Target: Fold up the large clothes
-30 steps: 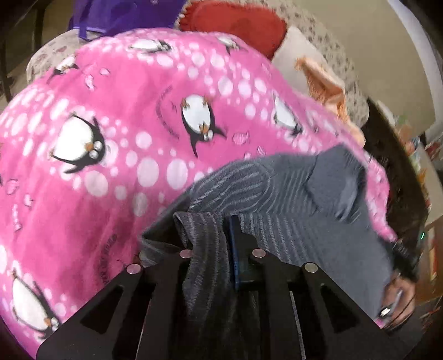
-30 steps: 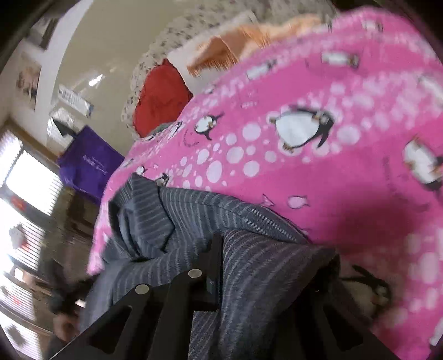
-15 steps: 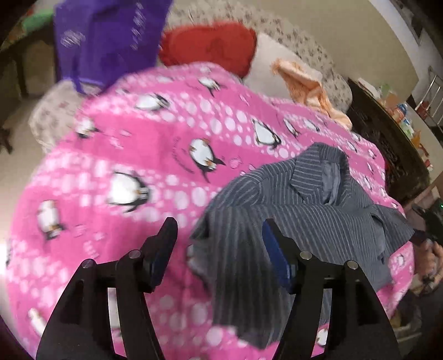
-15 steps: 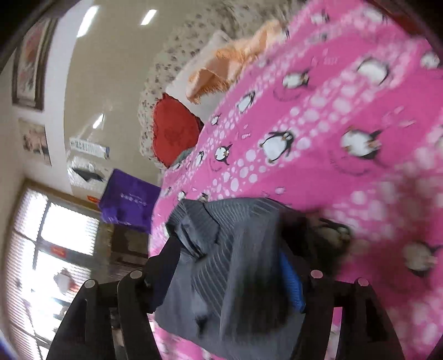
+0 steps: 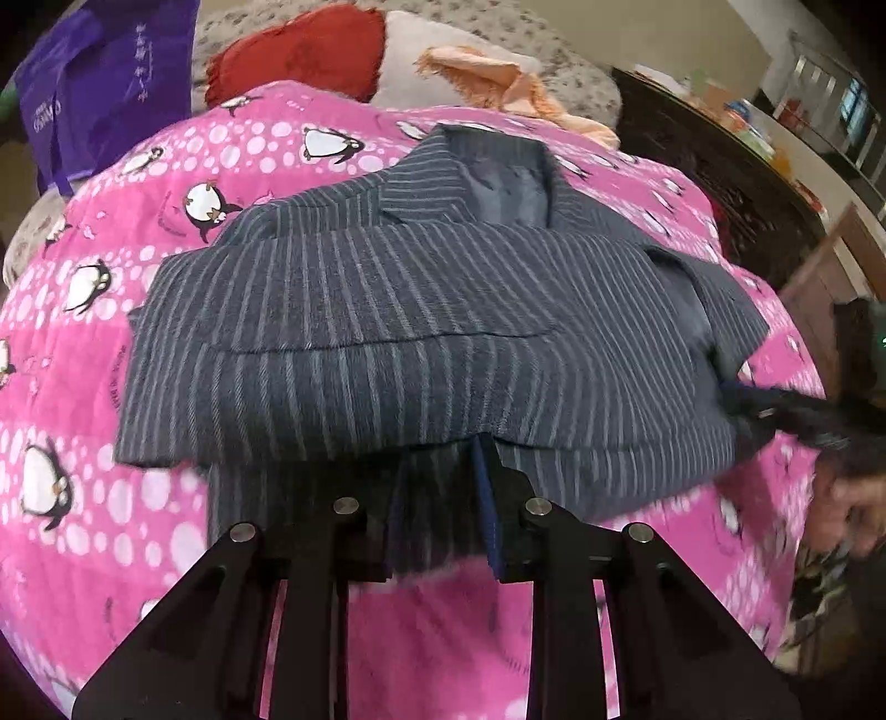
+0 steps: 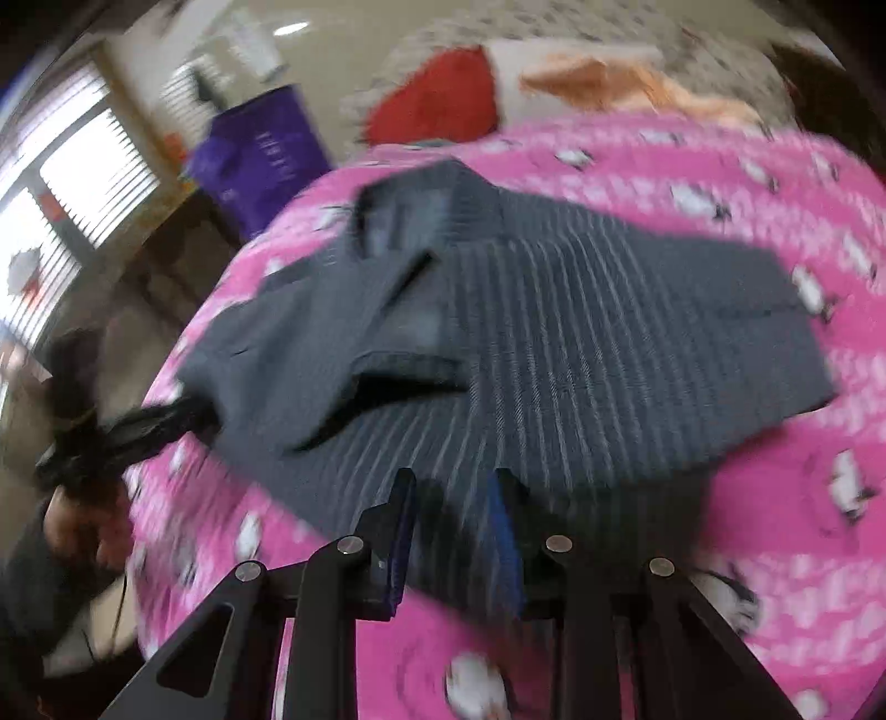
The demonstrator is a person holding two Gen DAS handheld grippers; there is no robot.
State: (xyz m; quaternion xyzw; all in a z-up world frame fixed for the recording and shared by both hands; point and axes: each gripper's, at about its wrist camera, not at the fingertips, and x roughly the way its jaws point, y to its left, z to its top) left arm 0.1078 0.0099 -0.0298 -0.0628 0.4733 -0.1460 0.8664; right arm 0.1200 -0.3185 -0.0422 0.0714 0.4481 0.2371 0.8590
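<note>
A grey pinstriped jacket [image 5: 421,310] [image 6: 581,332] lies folded flat on the pink penguin blanket [image 5: 138,554] [image 6: 803,498], collar at the far side. My left gripper [image 5: 440,498] sits at the jacket's near hem, its jaws closing with the hem between them; no firm pinch shows. My right gripper [image 6: 451,498] straddles the near hem further right, also closing on fabric, in a blurred picture. Each gripper appears in the other's view as a dark blurred shape at a jacket corner, with a hand [image 5: 853,498] [image 6: 83,526] behind it.
Beyond the blanket are a red cushion [image 5: 299,50], an orange cloth [image 5: 487,77] on a pale pillow, and a purple bag [image 5: 111,72] at far left. A dark cabinet [image 5: 747,183] runs along the right. Bright windows [image 6: 72,183] fill the left of the right wrist view.
Both grippers let go of the bunched jacket, opened wide, drew back to its near hem and narrowed their jaws. The jacket now lies spread flat and folded.
</note>
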